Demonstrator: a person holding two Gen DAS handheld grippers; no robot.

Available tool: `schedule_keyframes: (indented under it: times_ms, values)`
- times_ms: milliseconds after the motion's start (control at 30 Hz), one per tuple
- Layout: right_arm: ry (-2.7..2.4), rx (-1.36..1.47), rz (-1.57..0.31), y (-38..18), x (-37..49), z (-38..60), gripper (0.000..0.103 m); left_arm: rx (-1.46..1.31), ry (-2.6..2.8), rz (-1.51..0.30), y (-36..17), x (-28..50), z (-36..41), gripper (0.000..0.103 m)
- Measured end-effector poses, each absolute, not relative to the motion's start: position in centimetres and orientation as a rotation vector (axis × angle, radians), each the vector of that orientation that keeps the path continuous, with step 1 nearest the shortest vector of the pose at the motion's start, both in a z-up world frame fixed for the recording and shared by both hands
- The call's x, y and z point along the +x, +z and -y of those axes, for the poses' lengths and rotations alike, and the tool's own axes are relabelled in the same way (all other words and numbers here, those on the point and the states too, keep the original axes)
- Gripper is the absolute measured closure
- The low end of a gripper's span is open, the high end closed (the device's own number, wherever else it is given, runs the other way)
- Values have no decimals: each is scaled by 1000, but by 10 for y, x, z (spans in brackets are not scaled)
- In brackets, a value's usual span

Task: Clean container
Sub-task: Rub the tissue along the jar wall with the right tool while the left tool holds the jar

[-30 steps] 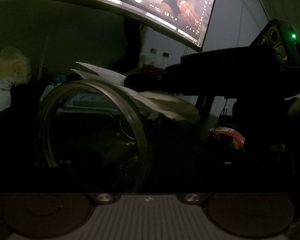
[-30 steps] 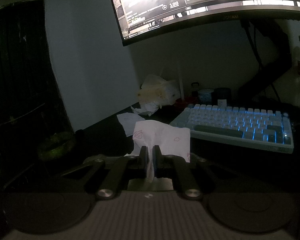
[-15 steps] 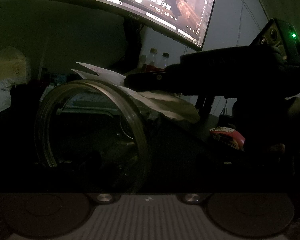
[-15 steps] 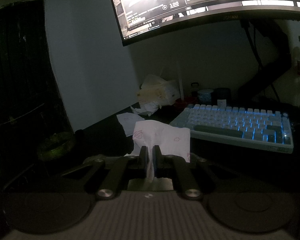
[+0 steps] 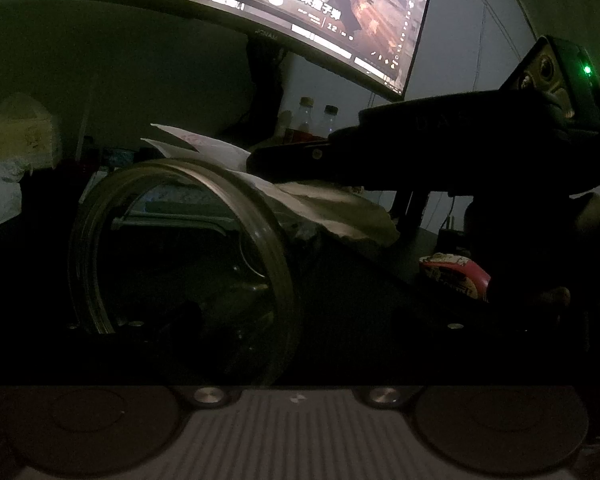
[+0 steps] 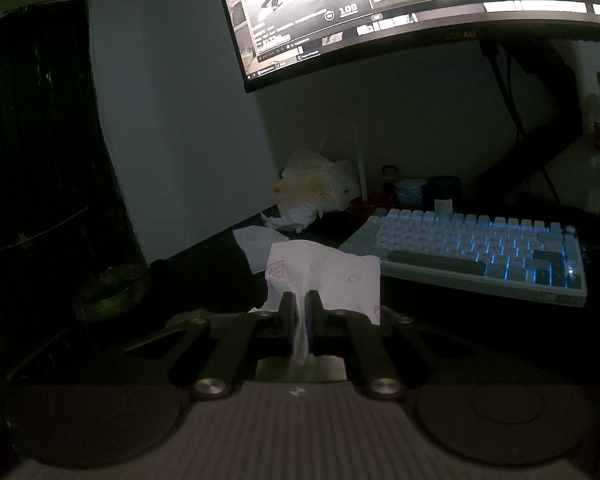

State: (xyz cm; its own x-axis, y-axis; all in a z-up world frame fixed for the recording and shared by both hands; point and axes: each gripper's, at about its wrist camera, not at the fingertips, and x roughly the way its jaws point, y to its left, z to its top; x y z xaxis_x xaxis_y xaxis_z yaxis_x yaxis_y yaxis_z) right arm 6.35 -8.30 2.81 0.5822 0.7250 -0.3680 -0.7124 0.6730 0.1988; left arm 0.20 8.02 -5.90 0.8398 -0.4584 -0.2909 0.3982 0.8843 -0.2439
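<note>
One container [image 5: 180, 264] | before left claw (fingers unseen) | tissue [image 6: 324, 276] pinched by right claw [image 6: 300, 312]

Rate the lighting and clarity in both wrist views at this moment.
Left wrist view: very dim, the glass container barely lit, its gripper lost in shadow, monitor blown out. Right wrist view: brighter, tissue and glowing keyboard sharp; fisheye bending at edges.

White tissue [image 6: 332, 276], pink flower print; pale blue keyboard [image 6: 472, 248], blue backlight; clear glass container [image 5: 180, 260].
</note>
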Motion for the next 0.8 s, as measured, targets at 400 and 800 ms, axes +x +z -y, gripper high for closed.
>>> schedule_keyframes:
  times_ms: [400,800]
  values:
    - [839,34,-444,28,64,83,95,-176,-457,-350,-59,2,-80,0]
    - [837,38,-444,28,65,83,95,-172,-460,-350,-60,-1,-79,0]
